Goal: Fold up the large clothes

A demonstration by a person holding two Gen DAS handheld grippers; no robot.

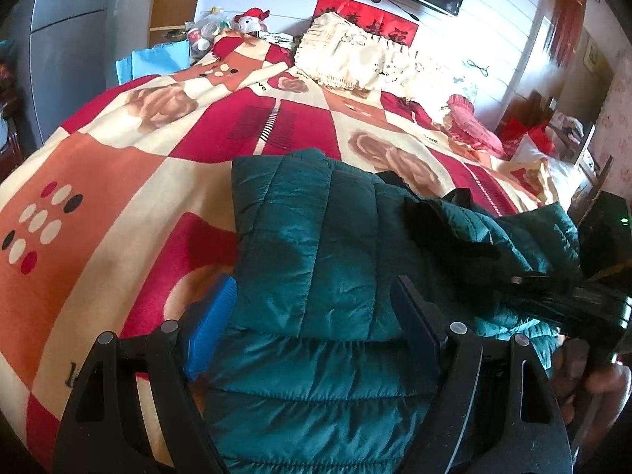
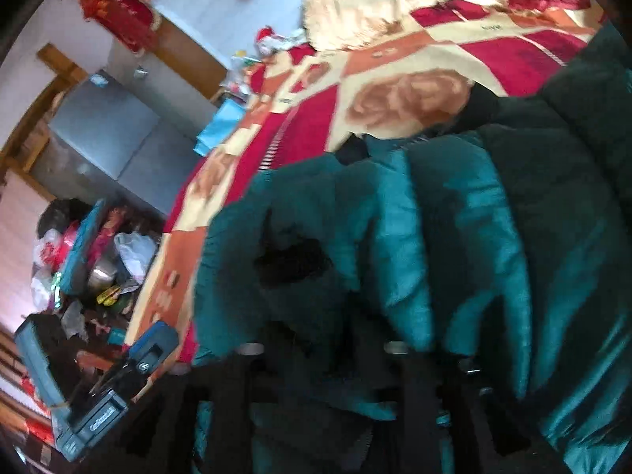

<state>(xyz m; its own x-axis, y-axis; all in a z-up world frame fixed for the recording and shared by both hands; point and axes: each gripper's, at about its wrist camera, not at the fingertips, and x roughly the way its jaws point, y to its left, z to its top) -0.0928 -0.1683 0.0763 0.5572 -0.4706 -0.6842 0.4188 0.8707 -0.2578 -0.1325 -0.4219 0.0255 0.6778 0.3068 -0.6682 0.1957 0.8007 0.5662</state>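
- Nearest the left wrist camera, the left gripper point(image 1: 312, 316) is seen with its blue-padded jaws spread wide to either side of a fold of the teal quilted puffer jacket point(image 1: 316, 245); the pads are not pressed on the cloth.
- Partly folded, the jacket is laid on the red, orange and cream patterned bedspread point(image 1: 118, 181), at the near edge of the bed, with a black lining or cuff shown near its right side.
- At the right edge of that view, the right gripper point(image 1: 568, 296) is seen above the jacket's sleeve area.
- From the blurred right wrist view, the right gripper's jaws cannot be made out against the dark cloth, so whether anything is gripped cannot be told.
- Light, soft and springy handling is to be expected of the padded jacket; its shiny shell is judged slippery, and folds are likely to puff back open.
- A firm hold is best taken at a stitched seam, hem or cuff, where less padding is bunched.
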